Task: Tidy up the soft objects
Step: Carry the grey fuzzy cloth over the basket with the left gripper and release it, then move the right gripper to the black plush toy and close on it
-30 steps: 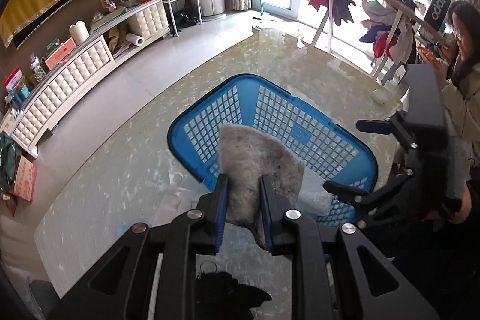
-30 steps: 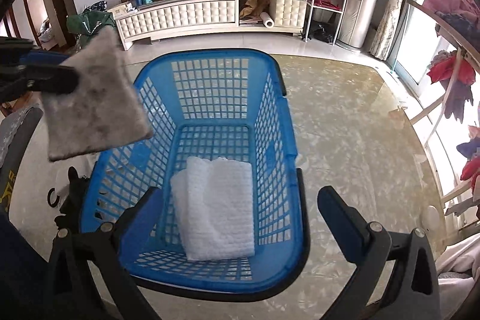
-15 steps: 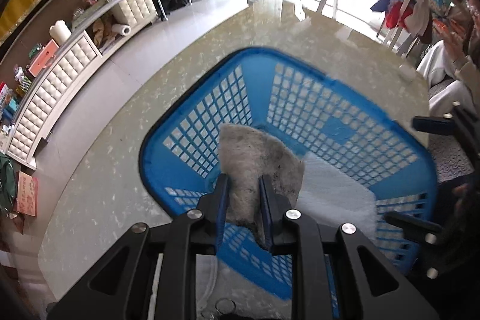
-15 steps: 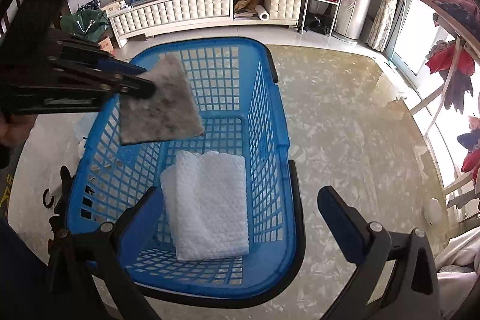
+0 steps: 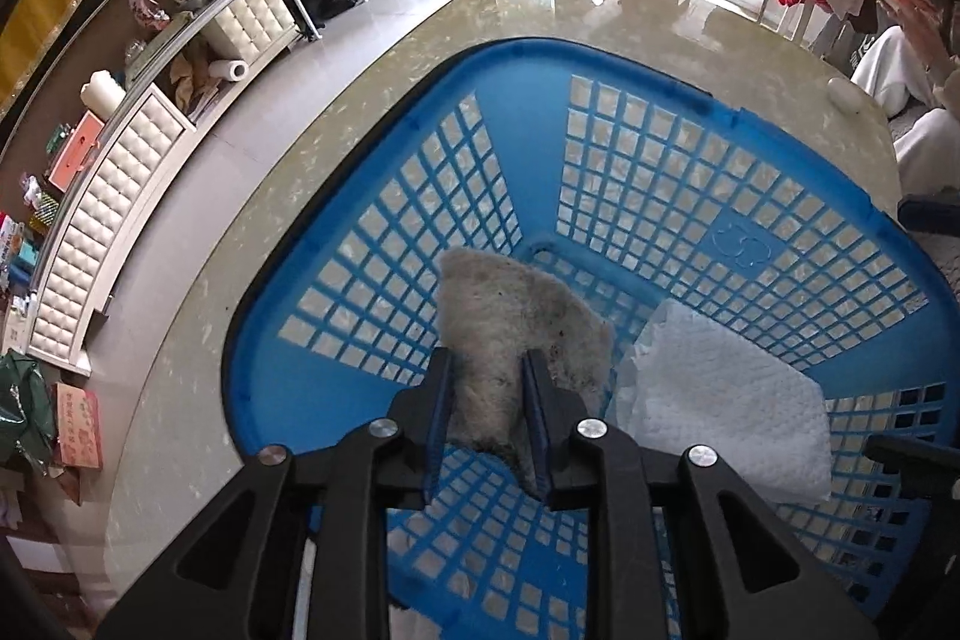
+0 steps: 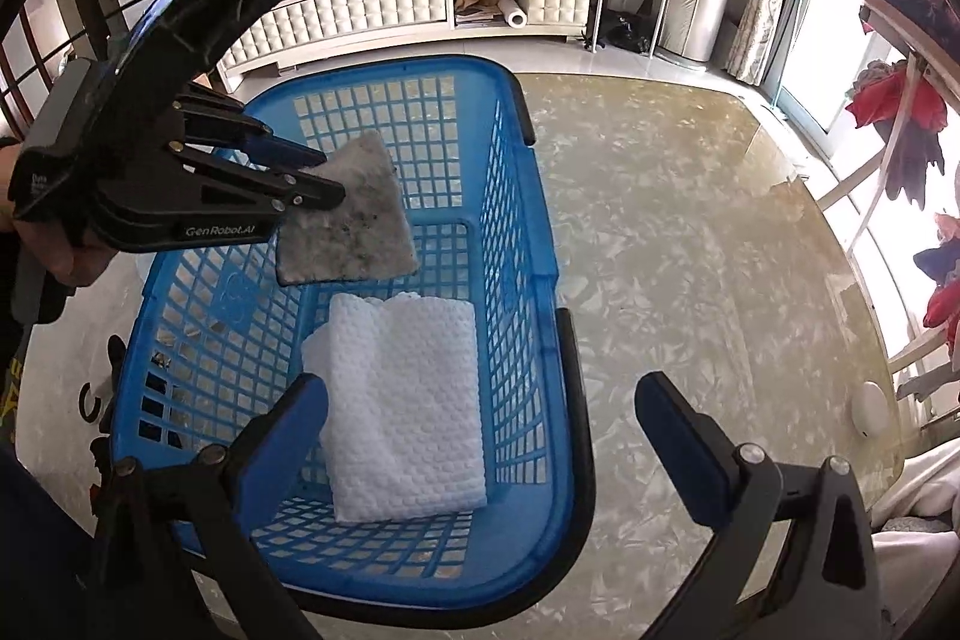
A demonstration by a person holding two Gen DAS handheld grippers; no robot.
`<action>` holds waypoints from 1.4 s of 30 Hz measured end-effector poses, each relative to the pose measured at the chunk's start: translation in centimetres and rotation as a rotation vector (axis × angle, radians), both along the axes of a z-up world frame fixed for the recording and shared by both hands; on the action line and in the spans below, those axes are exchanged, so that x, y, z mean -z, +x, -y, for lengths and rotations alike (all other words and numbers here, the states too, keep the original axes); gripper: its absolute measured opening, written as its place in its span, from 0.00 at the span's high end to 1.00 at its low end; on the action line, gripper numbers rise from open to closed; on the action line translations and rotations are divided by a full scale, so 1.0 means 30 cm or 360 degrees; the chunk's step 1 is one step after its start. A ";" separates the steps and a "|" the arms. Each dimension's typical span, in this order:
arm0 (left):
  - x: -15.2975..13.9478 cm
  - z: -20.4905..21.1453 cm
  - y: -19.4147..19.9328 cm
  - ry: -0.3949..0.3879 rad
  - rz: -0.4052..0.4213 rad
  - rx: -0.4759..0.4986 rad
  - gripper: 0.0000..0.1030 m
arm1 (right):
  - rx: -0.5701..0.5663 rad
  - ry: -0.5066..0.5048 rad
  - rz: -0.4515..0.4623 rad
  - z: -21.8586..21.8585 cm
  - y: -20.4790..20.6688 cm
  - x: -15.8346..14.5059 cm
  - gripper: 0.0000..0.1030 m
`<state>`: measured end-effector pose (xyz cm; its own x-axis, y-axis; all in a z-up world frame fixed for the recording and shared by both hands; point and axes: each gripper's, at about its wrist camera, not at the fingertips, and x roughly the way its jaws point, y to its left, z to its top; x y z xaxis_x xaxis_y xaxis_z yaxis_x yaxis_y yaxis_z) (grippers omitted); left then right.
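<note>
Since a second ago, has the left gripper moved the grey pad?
Yes. In the right wrist view the grey pad, held by the left gripper, went from outside the blue basket's left rim to over its interior.

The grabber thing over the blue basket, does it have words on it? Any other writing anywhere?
"GenRobot.AI": white letters on the side of the left gripper, seen from the right wrist.
Small white print on its rear end: too blurred to read.
Boxes and packets on the white cabinet: too small to read.

Basket on the counter; towel in the basket; pad above the basket, behind the towel; sideboard beyond the counter.
</note>
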<state>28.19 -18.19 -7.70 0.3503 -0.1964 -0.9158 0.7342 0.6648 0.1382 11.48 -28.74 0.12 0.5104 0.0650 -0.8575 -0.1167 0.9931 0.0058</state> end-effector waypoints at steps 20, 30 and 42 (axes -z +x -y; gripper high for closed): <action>-0.139 -0.051 -0.076 -0.0027 0.0156 -0.0063 0.20 | 0.0008 0.0035 0.0005 -0.009 0.002 -0.021 0.00; -0.249 -0.174 -0.250 -0.0101 0.0230 -0.0165 0.00 | -0.0039 0.0080 0.0072 -0.031 -0.035 -0.063 0.00; -0.331 -0.370 -0.441 -0.0210 0.0273 -0.0295 0.00 | -0.0122 0.0109 0.0147 -0.118 -0.067 -0.125 0.00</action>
<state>14.96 -7.09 2.23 0.5390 -0.2280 -0.8109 0.5717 0.8060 0.1534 9.48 -25.21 3.85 0.5781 0.1637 -0.7993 -0.1953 0.9790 0.0593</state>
